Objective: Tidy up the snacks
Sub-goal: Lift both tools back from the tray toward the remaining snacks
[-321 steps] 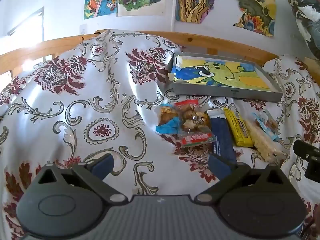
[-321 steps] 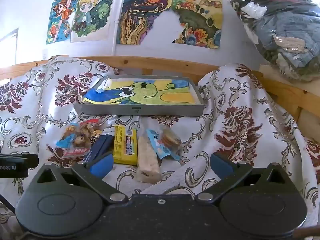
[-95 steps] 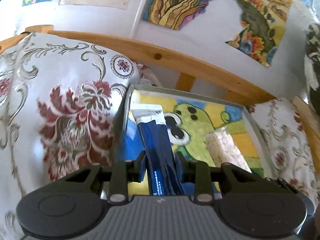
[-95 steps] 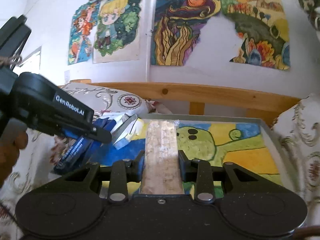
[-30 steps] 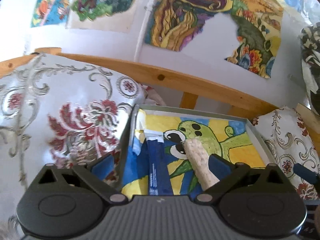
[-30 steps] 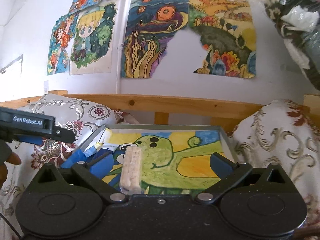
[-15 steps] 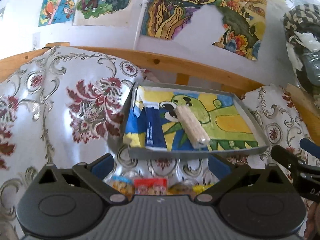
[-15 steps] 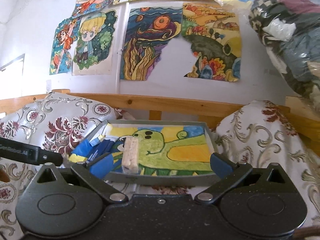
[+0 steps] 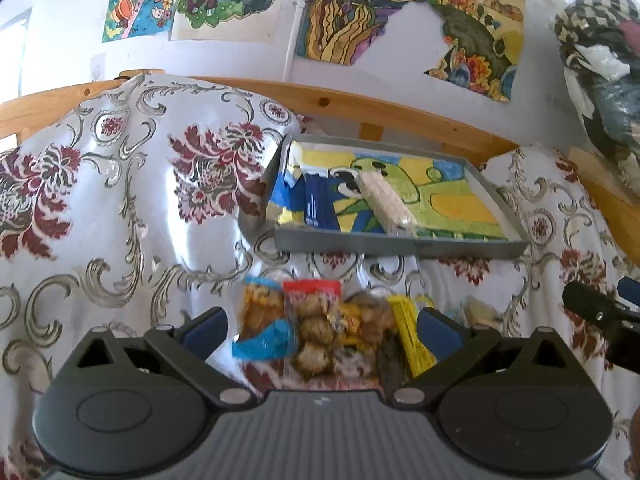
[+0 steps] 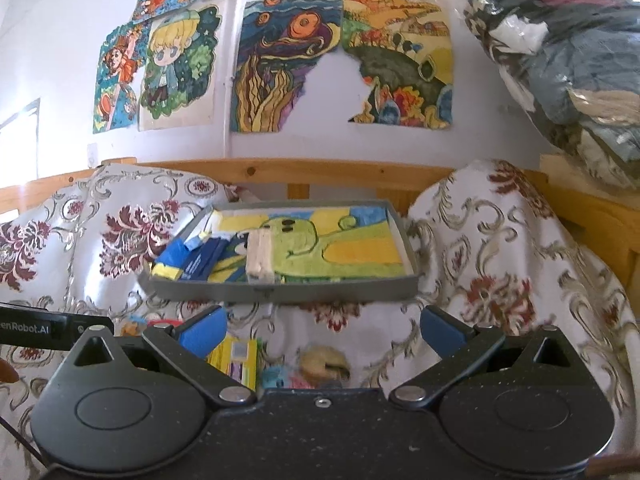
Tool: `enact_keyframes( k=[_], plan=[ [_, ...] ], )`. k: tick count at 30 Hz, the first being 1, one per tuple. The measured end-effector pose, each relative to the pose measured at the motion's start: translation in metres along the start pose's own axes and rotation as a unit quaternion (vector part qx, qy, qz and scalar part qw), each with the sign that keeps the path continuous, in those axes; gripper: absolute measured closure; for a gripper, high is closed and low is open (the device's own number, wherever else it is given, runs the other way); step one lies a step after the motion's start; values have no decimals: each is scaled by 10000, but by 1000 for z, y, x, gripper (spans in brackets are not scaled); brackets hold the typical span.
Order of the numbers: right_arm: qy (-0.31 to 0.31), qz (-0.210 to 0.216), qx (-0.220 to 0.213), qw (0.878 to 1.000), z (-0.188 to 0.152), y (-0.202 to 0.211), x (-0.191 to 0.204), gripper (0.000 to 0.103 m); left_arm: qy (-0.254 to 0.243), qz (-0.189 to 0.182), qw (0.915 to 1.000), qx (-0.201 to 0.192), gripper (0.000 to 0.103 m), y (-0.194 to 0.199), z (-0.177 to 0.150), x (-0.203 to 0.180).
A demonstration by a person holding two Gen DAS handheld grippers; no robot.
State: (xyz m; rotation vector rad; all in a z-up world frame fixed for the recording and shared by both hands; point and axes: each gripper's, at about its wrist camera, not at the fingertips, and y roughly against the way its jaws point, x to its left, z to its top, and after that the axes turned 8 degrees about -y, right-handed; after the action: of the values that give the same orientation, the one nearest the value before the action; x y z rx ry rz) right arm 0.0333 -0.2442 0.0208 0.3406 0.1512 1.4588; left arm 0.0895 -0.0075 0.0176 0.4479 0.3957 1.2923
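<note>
A grey tray [image 9: 400, 242] [image 10: 280, 292] with a green cartoon lining lies on the floral cloth. Inside it rest a dark blue snack pack [image 9: 318, 204] [image 10: 202, 260] and a pale rice bar [image 9: 386, 202] [image 10: 260, 258]. On the cloth in front of the tray lie a blue-ended biscuit pack [image 9: 262, 328], a red-topped pack of round snacks [image 9: 314, 332], a yellow bar [image 9: 408, 332] [image 10: 236, 358] and a small biscuit pack [image 10: 324, 364]. My left gripper [image 9: 320, 326] is open above these loose snacks. My right gripper [image 10: 320, 330] is open over the yellow bar and biscuit pack.
A wooden bed rail [image 9: 380, 110] [image 10: 320, 172] runs behind the tray, with drawings on the wall above. A bagged bundle of clothes [image 10: 568, 60] sits at the upper right. The floral cloth [image 9: 120, 200] spreads wide to the left.
Both grippers have drawn back from the tray, leaving the blue pack and rice bar in it. The loose snacks in front now show between the open fingers.
</note>
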Motion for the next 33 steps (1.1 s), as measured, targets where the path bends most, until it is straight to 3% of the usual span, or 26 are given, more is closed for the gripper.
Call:
enact_keyframes(
  k=[10,18,33],
  plan=[
    [-3,-72,500,9987,-21,26,6,1,-231,-80,9995,224,0,9,-23,-9],
    [319,-245,848,9956,-31,20,17,1,-455,-119,9983,342,0,18,-38,-12],
    [302,33,1261,9916,-44,6,28,1,-658,77,9959,610,0,14,-45,-6]
  ],
)
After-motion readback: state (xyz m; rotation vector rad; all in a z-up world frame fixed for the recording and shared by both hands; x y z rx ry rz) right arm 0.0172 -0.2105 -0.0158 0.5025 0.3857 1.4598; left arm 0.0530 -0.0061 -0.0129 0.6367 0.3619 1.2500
